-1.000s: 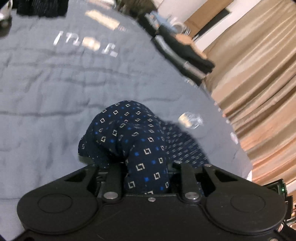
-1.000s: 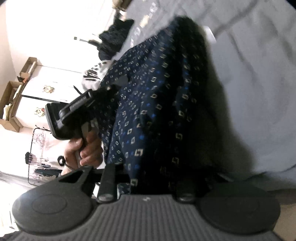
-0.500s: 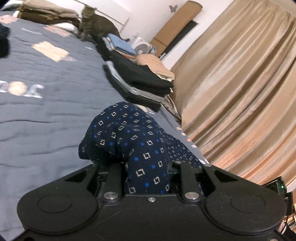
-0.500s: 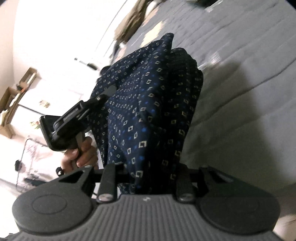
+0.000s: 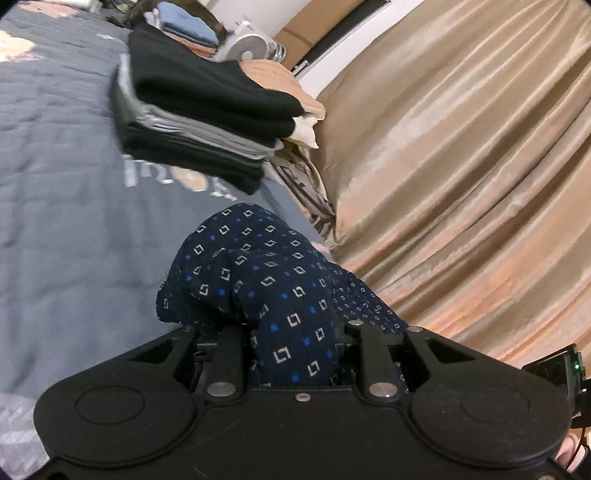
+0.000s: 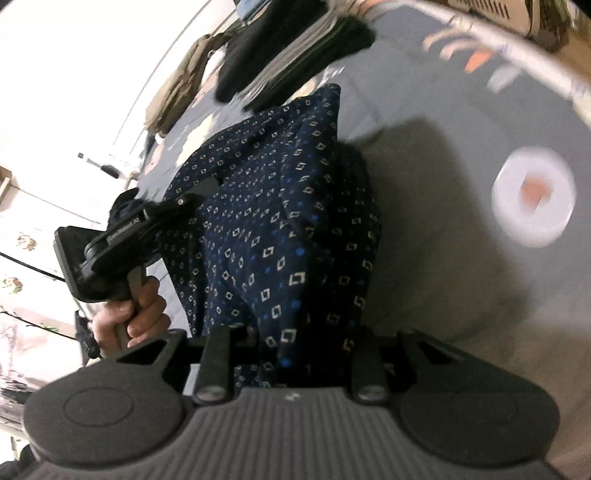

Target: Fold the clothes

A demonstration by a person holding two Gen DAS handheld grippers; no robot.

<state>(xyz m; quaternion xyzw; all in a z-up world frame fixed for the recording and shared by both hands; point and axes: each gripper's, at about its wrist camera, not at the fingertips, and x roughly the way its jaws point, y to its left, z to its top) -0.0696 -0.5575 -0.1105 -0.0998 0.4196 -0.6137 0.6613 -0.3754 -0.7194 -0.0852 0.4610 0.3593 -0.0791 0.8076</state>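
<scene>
Both jaws clamped on fabric: left gripper (image 5: 295, 354) pinches a bunched fold of the navy patterned garment (image 5: 266, 288), cloth bulging up between its fingers (image 5: 229, 354). Right gripper (image 6: 291, 362) is clenched on another part of the same garment (image 6: 280, 229), which rises ahead of it in a tall draped fold.

Garment is lifted between the two grippers, over the grey bedspread (image 5: 55, 229), near the bed edge that runs along the gold curtain (image 5: 461, 184).

Right wrist view: a hand (image 6: 136, 314) grips the handle of the left gripper (image 6: 207, 190), whose tips sit against the cloth's left side. Right of the garment its shadow falls on the bedspread (image 6: 424, 258); a round white and orange print (image 6: 533, 199) on the cover lies further right, blurred.

Farther along the same bed edge: a stack of folded clothes (image 5: 207, 110), black and grey layers, a tan piece behind it. Beyond that, a white fan (image 5: 247, 46) and a cardboard panel (image 5: 332, 18) against the wall.
</scene>
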